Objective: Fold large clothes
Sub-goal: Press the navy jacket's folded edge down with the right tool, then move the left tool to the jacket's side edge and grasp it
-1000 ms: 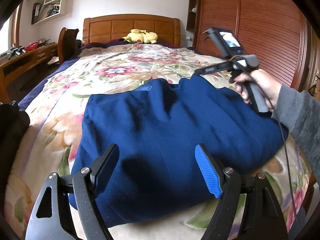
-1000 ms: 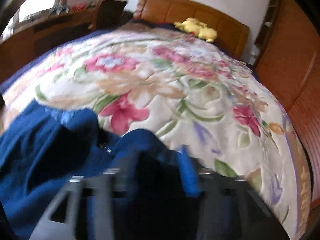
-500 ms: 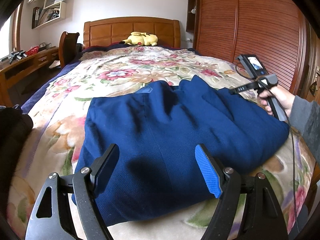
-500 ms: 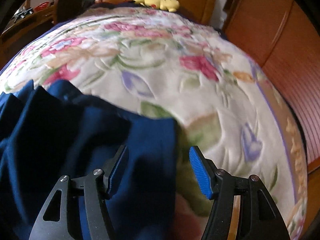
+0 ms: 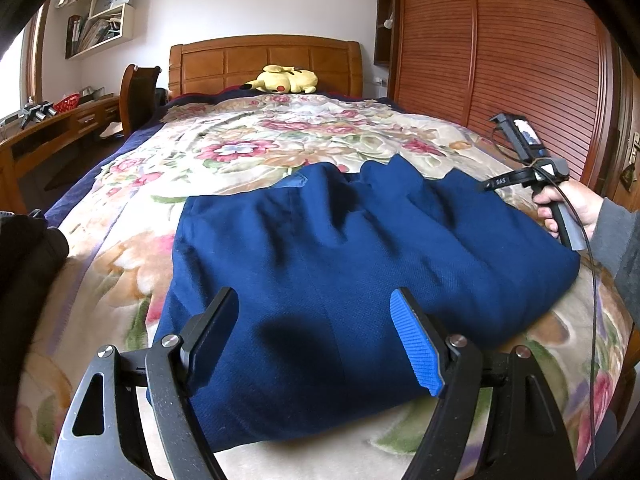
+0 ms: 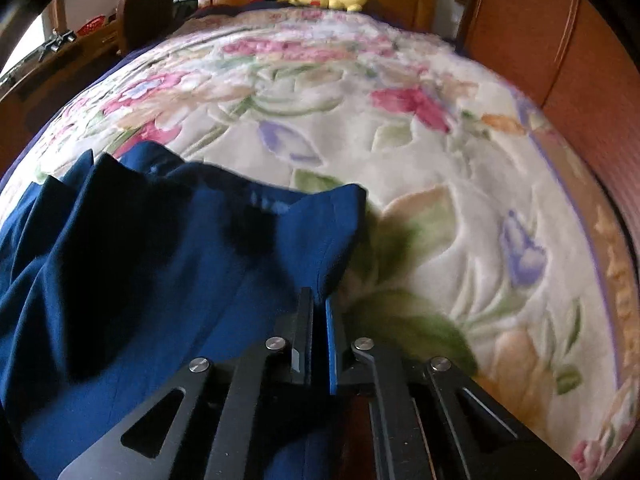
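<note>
While my right claw is pinching the garment at its right edge, my left claw is hovering wide open, holding nothing, over the near hem — the garment is lying crosswise on the bed, spreading leftward from the right claw.

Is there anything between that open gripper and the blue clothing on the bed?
Nothing visible is in the way. The left gripper hangs open right above the blue garment, only air between them. The right gripper is already shut on the garment's right edge. The yellow plush toy lies far off by the headboard.
</note>
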Demonstrator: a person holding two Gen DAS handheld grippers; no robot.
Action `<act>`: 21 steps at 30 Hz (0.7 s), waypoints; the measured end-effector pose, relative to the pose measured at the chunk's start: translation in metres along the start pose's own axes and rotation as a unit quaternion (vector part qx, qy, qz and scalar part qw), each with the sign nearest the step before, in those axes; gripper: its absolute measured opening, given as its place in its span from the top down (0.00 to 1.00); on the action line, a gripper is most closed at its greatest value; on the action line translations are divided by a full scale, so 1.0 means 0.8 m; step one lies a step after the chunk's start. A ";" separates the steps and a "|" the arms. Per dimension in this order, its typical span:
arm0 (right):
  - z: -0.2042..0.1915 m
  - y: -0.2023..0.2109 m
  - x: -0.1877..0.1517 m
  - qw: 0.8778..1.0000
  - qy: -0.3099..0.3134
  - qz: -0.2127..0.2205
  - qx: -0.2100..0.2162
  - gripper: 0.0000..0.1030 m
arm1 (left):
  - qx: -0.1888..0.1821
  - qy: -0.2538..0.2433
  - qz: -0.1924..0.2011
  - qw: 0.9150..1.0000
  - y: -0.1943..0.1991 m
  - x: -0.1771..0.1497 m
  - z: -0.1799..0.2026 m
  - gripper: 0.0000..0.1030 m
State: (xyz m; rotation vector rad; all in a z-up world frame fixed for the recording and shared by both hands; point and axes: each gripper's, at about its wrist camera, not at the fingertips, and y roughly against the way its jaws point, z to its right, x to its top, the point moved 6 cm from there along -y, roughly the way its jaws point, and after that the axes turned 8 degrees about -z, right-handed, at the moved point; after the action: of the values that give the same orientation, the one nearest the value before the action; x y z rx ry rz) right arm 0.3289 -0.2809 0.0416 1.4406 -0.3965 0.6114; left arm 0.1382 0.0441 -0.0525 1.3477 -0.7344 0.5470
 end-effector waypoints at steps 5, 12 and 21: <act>0.032 0.023 0.001 0.998 -0.041 0.034 -0.045 0.96 | 0.001 0.004 0.000 1.000 0.001 -0.001 -0.003 0.23; 0.012 0.061 -0.018 0.995 -0.026 0.065 -0.071 0.42 | 0.005 0.009 0.002 1.000 0.007 -0.002 -0.010 0.23; -0.069 0.119 -0.110 0.993 0.027 0.115 0.005 0.34 | 0.018 0.004 0.010 1.000 0.023 -0.011 -0.018 0.23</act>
State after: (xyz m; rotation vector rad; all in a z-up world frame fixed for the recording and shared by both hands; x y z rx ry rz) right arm 0.1959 -0.2379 0.0583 1.3951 -0.5215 0.8387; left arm 0.1213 0.0615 -0.0476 1.3717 -0.7343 0.5829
